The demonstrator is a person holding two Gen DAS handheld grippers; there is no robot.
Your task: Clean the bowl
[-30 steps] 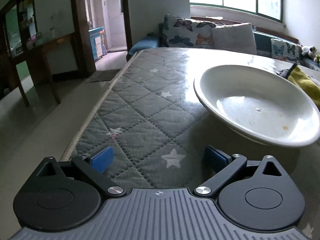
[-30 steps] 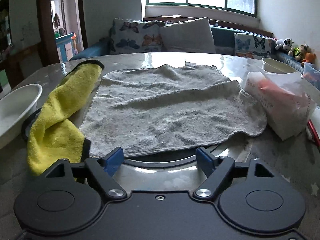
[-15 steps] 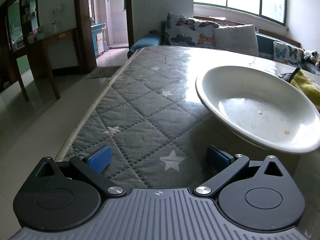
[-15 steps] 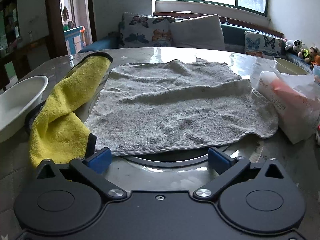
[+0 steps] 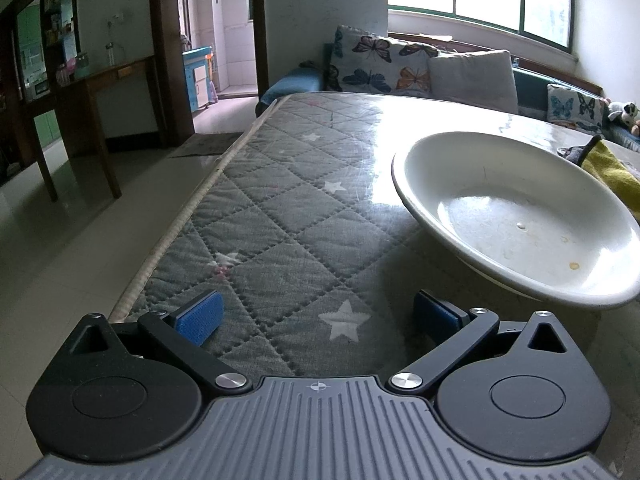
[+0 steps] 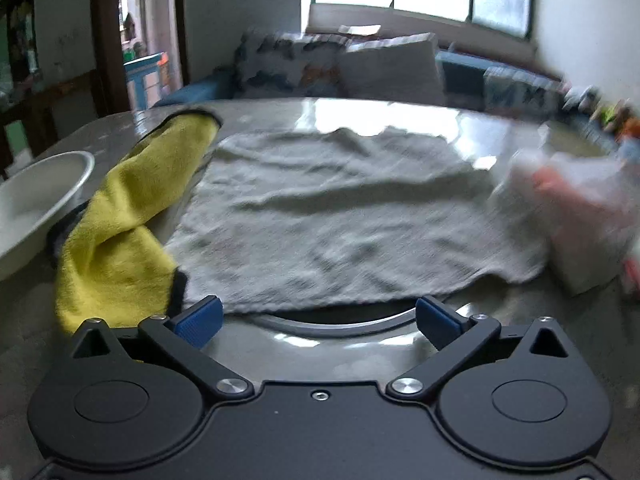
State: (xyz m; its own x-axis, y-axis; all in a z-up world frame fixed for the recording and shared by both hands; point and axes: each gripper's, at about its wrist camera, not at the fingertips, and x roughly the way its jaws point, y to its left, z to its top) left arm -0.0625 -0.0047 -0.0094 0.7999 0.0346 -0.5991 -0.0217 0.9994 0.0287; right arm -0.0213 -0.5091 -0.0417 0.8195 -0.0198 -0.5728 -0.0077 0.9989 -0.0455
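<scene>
Crumbs and a small orange-brown spot sit inside the white bowl [image 5: 520,216], which rests on the quilted, star-patterned surface [image 5: 280,220] ahead and to the right of our left hand-held gripper [image 5: 318,316]. That gripper stands wide open with nothing between its blue pads. Our right hand-held gripper [image 6: 318,316] is likewise spread wide and empty, facing a grey towel [image 6: 340,216] laid flat, with a yellow cloth [image 6: 124,232] crumpled just beside it. Only the bowl's rim [image 6: 44,200] shows at the left edge there. To the right, a pale packet [image 6: 580,220] is too blurred for us to make out.
</scene>
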